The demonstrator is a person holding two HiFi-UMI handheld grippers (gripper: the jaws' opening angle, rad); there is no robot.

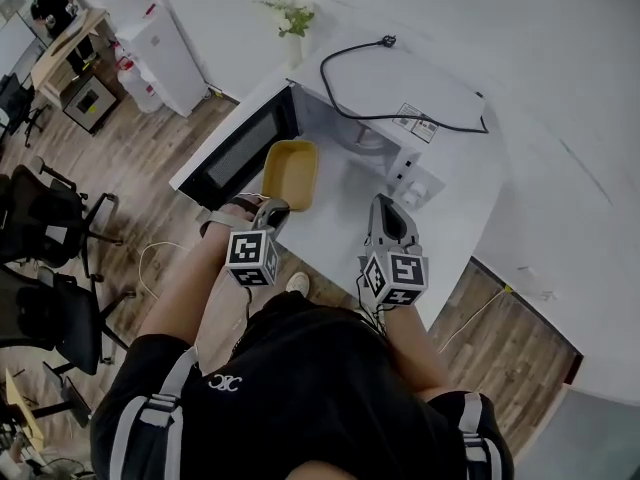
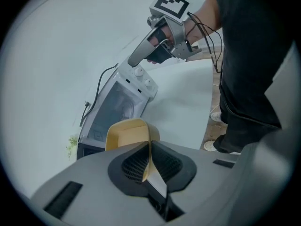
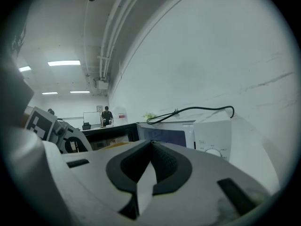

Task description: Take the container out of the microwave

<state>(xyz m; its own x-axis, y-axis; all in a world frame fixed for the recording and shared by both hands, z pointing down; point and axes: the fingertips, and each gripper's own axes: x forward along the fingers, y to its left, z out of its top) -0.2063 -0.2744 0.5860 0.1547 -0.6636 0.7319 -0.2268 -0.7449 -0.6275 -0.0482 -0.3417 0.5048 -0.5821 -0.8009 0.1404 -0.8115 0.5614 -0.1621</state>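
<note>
A shallow yellow container [image 1: 290,173] hangs just outside the open microwave [image 1: 400,93], over the white table [image 1: 335,233]. My left gripper [image 1: 272,209] is shut on its near rim. In the left gripper view the thin yellow wall [image 2: 129,133] is pinched between the black pads [image 2: 136,164]. My right gripper [image 1: 386,204] hovers in front of the microwave's control panel [image 1: 418,183], jaws together and nothing in them. In the right gripper view its pads [image 3: 162,161] meet, with the microwave [image 3: 207,131] ahead. The left gripper view also shows the right gripper [image 2: 137,56] above the dials.
The microwave door [image 1: 235,148] swings out to the left. A black cable [image 1: 400,116] lies on the microwave's top. A small plant [image 1: 290,16] stands behind it. Office chairs [image 1: 50,228] and a white cabinet [image 1: 165,53] stand on the wooden floor at the left.
</note>
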